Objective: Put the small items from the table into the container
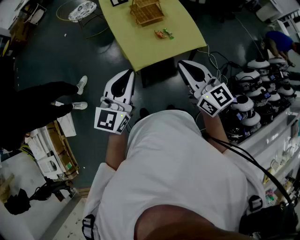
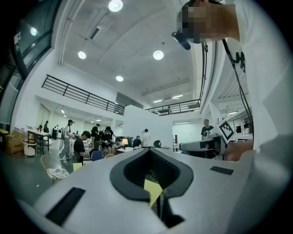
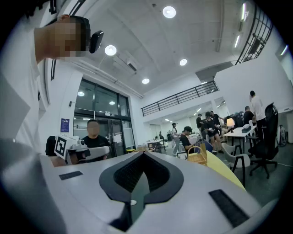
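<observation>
Both tools are held level in front of the person's chest, well short of the yellow table (image 1: pixel 140 44). The left gripper (image 1: pixel 130 73) has its jaws pressed together with nothing between them; only a sliver of yellow tabletop shows through the slot behind the pads. The right gripper (image 1: pixel 183 64) is likewise fully closed and empty.

The task's things are two small wrapped items (image 1: pixel 164 33), one orange and one green. They lie flat on the table near its right edge, just near and to the right of the wicker basket (image 1: pixel 146 11), apart from it. None of them looks to be in the basket yet, so the job seems to be at its start.

The main risks I see:
- Arriving with the jaws closed would shove a wrapper instead of straddling it, and so close to the right edge it could slide off onto the floor.
- The wrappers are thin and flat, so a pinch may skate over them or catch only a crinkled end that slips loose on the way over.
- The basket looks light, and a low carry could clip its rim and push it along.
- Loose cables (image 1: pixel 220 58) run across the floor on the right, where a step toward the table could snag them.
</observation>
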`<state>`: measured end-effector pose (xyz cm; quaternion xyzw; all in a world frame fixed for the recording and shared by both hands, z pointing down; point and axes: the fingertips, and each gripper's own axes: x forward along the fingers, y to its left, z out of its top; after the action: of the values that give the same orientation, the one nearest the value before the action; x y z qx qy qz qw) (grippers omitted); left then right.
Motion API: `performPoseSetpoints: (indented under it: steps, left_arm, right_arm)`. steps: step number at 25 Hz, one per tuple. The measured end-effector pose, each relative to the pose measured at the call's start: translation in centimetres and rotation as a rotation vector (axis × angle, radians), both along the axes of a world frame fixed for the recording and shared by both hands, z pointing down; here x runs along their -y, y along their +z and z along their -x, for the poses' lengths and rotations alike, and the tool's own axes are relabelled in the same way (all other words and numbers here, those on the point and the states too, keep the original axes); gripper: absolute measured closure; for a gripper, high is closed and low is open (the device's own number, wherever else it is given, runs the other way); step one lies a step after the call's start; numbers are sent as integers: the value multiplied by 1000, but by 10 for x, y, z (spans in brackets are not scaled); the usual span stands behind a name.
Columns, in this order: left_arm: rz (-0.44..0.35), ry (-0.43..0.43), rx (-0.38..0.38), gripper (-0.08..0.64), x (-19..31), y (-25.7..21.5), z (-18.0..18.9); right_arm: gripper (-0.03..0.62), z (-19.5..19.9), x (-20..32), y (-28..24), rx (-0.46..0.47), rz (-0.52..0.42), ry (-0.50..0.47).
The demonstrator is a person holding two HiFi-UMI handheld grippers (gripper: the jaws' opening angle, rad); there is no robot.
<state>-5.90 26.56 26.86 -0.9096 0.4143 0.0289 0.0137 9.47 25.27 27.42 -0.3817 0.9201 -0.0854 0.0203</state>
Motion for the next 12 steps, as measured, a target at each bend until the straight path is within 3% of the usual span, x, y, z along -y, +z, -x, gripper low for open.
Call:
performPoseSetpoints:
  steps: [12]
  left_arm:
    - [8, -20, 10, 552, -7, 3, 3]
  right_arm:
    - [577, 1, -5, -1, 20, 7, -22]
